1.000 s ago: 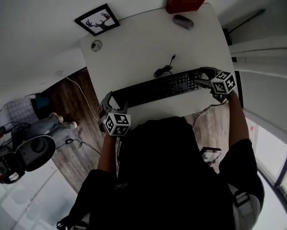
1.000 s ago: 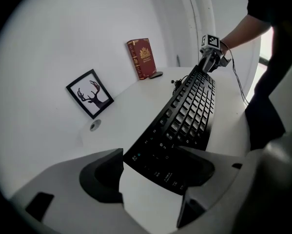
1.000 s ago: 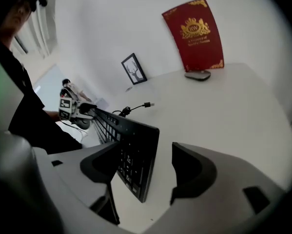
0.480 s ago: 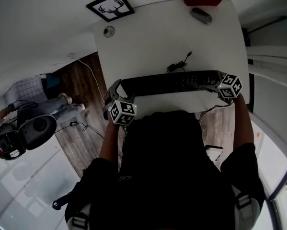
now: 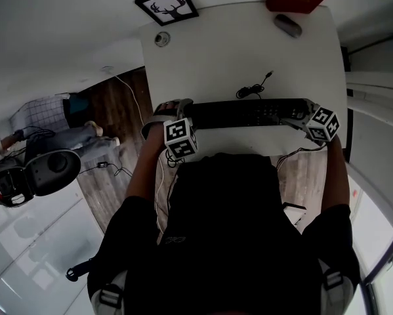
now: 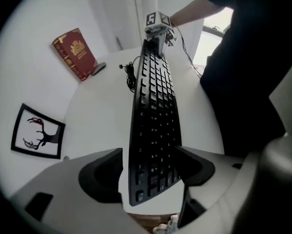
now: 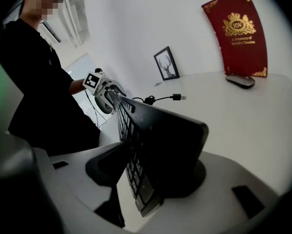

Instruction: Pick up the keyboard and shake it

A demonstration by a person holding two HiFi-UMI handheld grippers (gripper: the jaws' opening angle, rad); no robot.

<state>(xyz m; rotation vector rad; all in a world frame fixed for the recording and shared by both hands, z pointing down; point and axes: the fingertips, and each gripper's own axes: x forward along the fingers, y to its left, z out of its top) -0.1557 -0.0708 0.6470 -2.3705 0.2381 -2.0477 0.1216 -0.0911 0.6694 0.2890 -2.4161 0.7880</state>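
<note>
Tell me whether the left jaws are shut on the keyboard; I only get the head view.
Observer: Not yet. The left gripper view shows the end of the keyboard between the jaws of the left gripper, but a gap remains at the jaw on that view's left.
Operator: Check the right side.
Observer: The right gripper is clamped on the other end. Its jaws have just been closing, with the keys against one jaw and the back against the other.
Operator: Report how the keyboard sits.
Observer: It is tipped up on its long edge, keys facing the person, back toward the red book.
</note>
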